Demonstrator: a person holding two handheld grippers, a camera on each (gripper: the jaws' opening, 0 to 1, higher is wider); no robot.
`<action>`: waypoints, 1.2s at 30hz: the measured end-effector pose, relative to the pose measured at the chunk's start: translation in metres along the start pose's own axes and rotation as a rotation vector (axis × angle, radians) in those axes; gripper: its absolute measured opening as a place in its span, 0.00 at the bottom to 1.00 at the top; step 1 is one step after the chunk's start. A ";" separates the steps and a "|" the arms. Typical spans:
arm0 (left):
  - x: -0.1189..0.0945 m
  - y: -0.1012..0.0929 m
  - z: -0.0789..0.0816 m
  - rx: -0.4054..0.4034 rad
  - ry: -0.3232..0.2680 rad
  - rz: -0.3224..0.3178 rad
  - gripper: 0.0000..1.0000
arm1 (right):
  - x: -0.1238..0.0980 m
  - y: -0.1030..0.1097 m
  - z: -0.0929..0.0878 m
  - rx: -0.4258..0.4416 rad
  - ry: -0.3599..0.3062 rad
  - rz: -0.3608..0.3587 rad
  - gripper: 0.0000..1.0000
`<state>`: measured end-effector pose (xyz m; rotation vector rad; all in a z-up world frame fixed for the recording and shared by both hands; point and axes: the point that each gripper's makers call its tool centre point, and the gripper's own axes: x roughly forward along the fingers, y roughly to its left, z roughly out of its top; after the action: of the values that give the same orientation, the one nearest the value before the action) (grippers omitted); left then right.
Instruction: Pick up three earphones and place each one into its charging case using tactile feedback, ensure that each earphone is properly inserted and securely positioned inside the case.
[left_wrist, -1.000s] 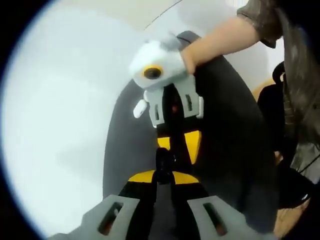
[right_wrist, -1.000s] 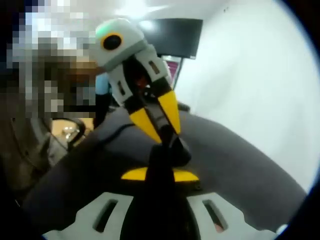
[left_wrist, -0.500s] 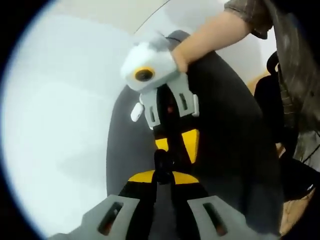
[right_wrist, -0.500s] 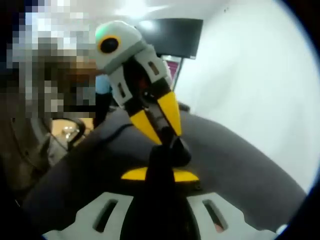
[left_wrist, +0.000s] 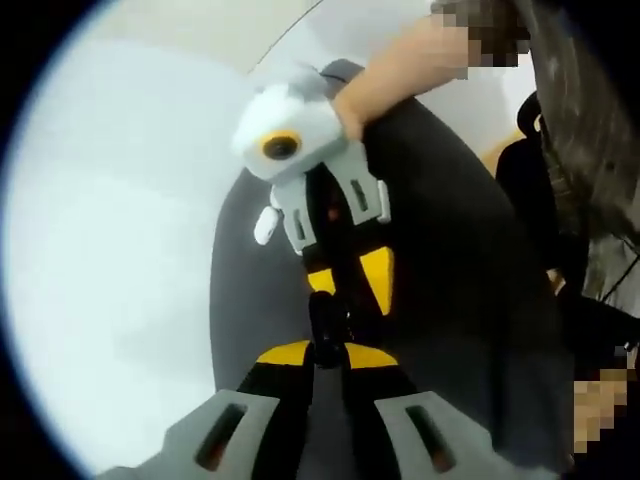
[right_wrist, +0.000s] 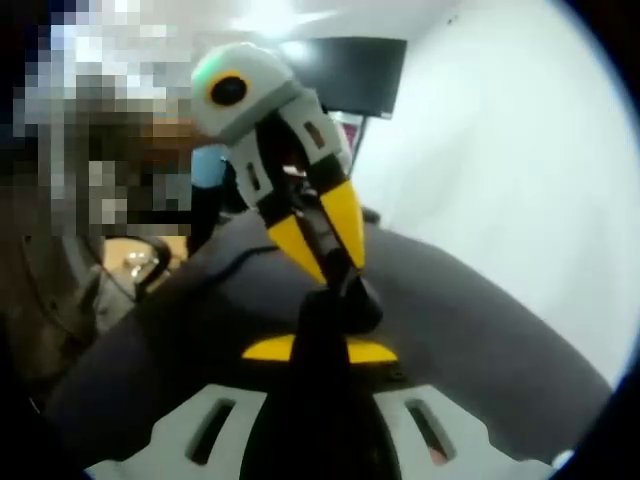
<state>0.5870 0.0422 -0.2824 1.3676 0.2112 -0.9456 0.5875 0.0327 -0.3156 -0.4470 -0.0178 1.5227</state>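
Note:
In the left gripper view my left gripper (left_wrist: 325, 352) rises from the bottom, its yellow tips shut on a small black piece (left_wrist: 325, 318). My right gripper (left_wrist: 350, 283) comes down from above, held by a hand, and its yellow fingertips meet that same spot. In the right gripper view my right gripper (right_wrist: 320, 348) is shut at the bottom. A rounded black piece (right_wrist: 356, 300) sits just past its tips, and my left gripper (right_wrist: 322, 250) pinches it from above. I cannot tell which black piece is the earphone and which is the case. Both hang over a dark grey mat (left_wrist: 450, 260).
The grey mat (right_wrist: 480, 330) lies on a white table (left_wrist: 110, 250). A person's arm (left_wrist: 420, 65) and body stand at the right of the left gripper view. A black screen (right_wrist: 350, 70) hangs on the far wall. A black chair (left_wrist: 525, 185) stands beside the table.
In the left gripper view the right gripper's body has drifted up and left. In the right gripper view the left gripper has tilted slightly. The tips stay together at the black pieces.

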 end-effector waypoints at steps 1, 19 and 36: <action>0.001 0.000 -0.001 0.004 0.003 0.008 0.09 | 0.000 0.000 0.000 0.000 0.001 -0.001 0.18; 0.007 0.001 0.006 0.143 0.050 -0.022 0.09 | -0.001 0.002 0.000 0.010 0.004 -0.003 0.18; 0.004 0.001 0.003 -0.064 0.079 -0.029 0.12 | -0.001 0.002 0.000 0.008 0.001 -0.001 0.18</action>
<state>0.5891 0.0375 -0.2832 1.3468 0.3193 -0.9019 0.5859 0.0319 -0.3156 -0.4419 -0.0112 1.5210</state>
